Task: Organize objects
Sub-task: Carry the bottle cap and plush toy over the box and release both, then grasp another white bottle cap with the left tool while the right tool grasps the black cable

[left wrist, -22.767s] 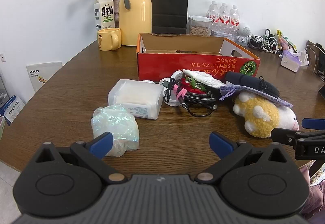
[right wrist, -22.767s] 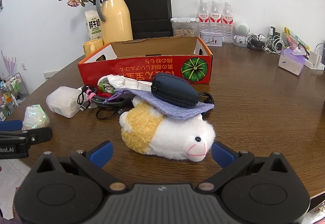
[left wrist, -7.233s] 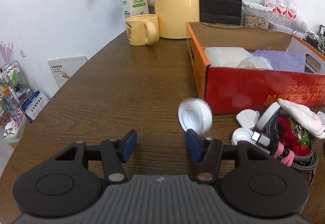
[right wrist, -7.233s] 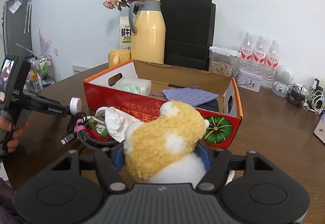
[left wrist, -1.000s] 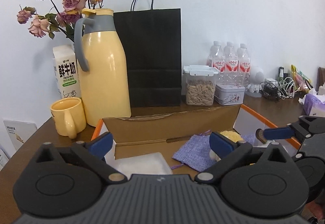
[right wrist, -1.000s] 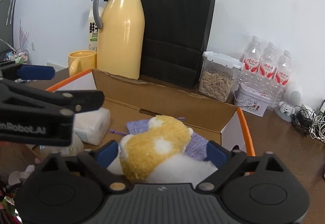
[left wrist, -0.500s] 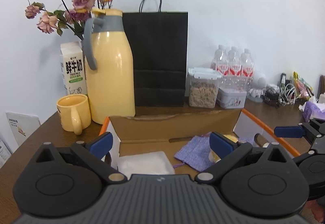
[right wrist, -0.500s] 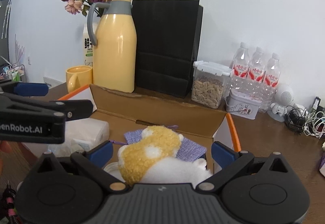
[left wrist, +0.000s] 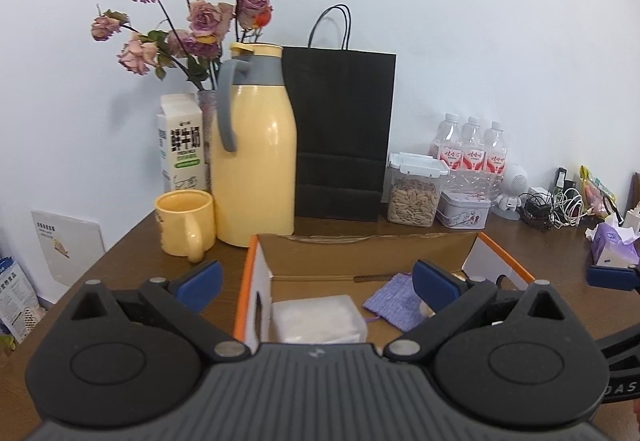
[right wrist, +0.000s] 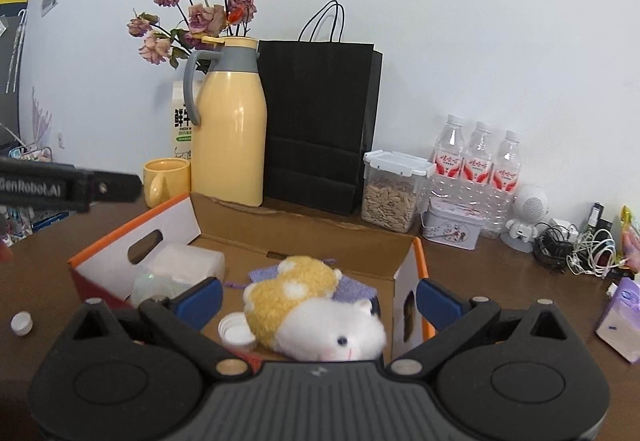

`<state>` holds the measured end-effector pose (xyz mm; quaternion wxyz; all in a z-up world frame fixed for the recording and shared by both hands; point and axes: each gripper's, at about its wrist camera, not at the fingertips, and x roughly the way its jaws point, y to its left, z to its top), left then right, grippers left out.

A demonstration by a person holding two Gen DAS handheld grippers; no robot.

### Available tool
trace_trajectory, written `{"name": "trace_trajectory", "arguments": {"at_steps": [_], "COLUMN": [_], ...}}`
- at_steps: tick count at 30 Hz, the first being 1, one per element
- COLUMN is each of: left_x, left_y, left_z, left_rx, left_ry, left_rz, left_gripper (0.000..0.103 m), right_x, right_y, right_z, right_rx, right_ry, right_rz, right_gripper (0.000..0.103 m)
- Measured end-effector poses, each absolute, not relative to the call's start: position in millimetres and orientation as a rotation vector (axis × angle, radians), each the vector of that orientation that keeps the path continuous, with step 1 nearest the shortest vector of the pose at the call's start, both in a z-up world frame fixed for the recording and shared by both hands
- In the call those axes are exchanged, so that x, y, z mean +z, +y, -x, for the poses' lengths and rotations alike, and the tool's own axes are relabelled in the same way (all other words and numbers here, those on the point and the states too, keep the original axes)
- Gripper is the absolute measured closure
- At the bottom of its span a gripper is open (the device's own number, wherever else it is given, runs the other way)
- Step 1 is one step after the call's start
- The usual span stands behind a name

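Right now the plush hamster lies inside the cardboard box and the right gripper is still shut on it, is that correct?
Not quite. The plush hamster does lie inside the cardboard box, but the right gripper is open, not shut on it: in the right wrist view its blue fingertips stand wide apart on either side of the toy, clear of it.

In the left wrist view, the left tongs' (left wrist: 316,283) own housing hides the near part of the cardboard box (left wrist: 256,281), and the white packet (left wrist: 318,319) is cut off along its 6 o'clock edge. The purple cloth (left wrist: 394,299) is partly covered by the tong finger at 3 o'clock. In the right wrist view, the plush toy's (right wrist: 316,311) lower body is hidden, its face is blurred, and the bottle cap (right wrist: 236,333) is half hidden.
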<state>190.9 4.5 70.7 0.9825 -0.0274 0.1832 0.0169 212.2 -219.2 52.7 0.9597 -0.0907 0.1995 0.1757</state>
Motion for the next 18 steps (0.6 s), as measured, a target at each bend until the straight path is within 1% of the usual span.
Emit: {"name": "trace_trajectory", "arguments": {"at_steps": [9, 18], "left_x": [68, 40], "left_y": [32, 71], "left_z": [-155, -131], "left_rx": [0.083, 0.172], "left_ry": [0.409, 0.519], "left_rz": [0.025, 0.008], "left_gripper": [0.0, 0.0], "right_x": [37, 8], "right_y": [-242, -261], "right_z": [-173, -146], "right_rx": [0.341, 0.33], "right_ry": [0.466, 0.568], "right_rz": [0.189, 0.214], "right_gripper": [0.0, 0.0]}}
